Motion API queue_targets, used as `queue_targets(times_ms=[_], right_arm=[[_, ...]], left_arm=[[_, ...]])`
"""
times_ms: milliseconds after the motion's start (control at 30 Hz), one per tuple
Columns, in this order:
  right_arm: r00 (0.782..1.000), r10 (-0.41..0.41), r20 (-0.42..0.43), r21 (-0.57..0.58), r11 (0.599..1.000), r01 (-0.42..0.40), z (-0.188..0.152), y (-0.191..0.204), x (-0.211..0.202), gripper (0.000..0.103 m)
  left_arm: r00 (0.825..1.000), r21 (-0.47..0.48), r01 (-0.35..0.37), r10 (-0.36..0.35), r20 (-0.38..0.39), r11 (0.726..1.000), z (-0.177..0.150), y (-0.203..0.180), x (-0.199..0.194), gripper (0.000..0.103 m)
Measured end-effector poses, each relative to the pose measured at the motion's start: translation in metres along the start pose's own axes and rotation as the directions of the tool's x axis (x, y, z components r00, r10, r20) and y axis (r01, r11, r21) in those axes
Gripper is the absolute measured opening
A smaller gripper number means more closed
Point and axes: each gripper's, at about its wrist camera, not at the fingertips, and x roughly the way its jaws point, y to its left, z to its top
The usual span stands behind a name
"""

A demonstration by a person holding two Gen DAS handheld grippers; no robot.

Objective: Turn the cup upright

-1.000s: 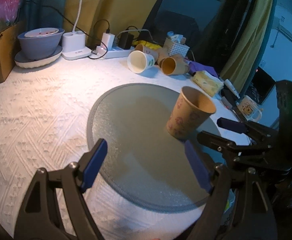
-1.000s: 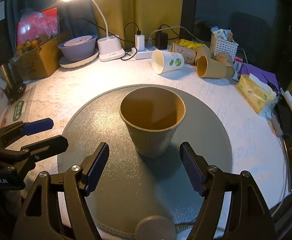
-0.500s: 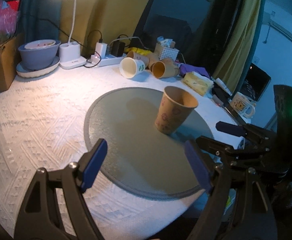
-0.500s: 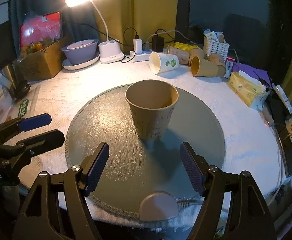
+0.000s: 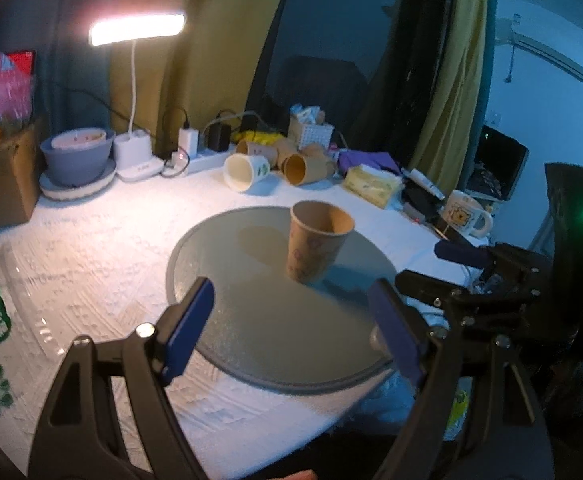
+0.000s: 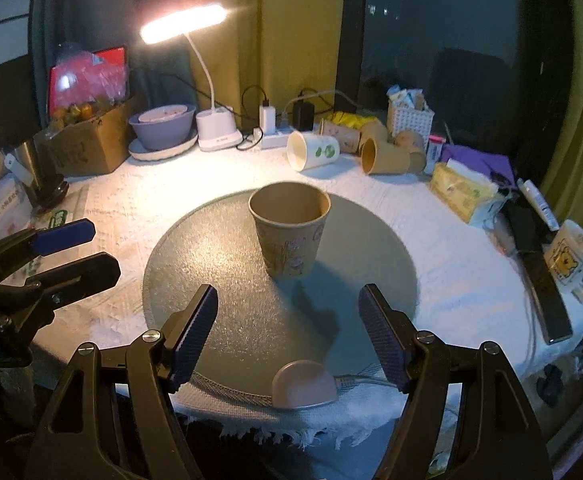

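The cup stands upright, mouth up, on the round glass disc in the middle of the table, touched by nothing. The right gripper sits on the near side of it with its jaws spread wide apart and empty, the cup ahead of the gap between the blue pads. The left gripper is off to the side, near the disc's edge, its jaws also wide apart with nothing in them; from its view the cup is ahead and a little right, clear of both fingers. Each gripper shows in the other's view, at the frame's edge. At the back of the table a lit desk lamp stands beside a grey bowl on a plate, next to a power strip with chargers plugged in. Several other paper cups lie on their sides there, a white one and a brown one nearest. A tissue pack and a mug sit at the right.
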Motion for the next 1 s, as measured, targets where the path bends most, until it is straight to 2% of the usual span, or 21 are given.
queue_targets(times_ms=[100, 133, 167, 767, 1000], right_arm=[[1.000, -0.006, 0.030, -0.008, 1.000, 0.006, 0.002, 0.002, -0.013, 0.076], [0.999, -0.007, 0.039, -0.011, 1.000, 0.007, 0.002, 0.002, -0.017, 0.076], [0.999, -0.008, 0.051, -0.014, 1.000, 0.009, 0.004, 0.003, -0.022, 0.076], [0.987, -0.013, 0.162, -0.045, 0.999, 0.020, 0.015, 0.011, -0.077, 0.076], [0.979, -0.003, 0.201, -0.051, 0.999, 0.014, 0.018, 0.015, -0.095, 0.076]], left_arm=[[0.999, 0.018, -0.005, 0.005, 0.033, 1.000, 0.005, -0.004, -0.011, 0.085], [0.999, 0.021, -0.006, 0.005, 0.044, 1.000, 0.006, -0.005, -0.015, 0.091], [0.999, 0.023, -0.005, 0.004, 0.055, 1.000, 0.008, -0.005, -0.018, 0.094], [0.979, 0.071, -0.045, 0.030, 0.204, 0.996, 0.027, -0.020, -0.068, 0.094], [0.962, 0.087, -0.094, 0.068, 0.263, 0.992, 0.029, -0.026, -0.083, 0.095]])
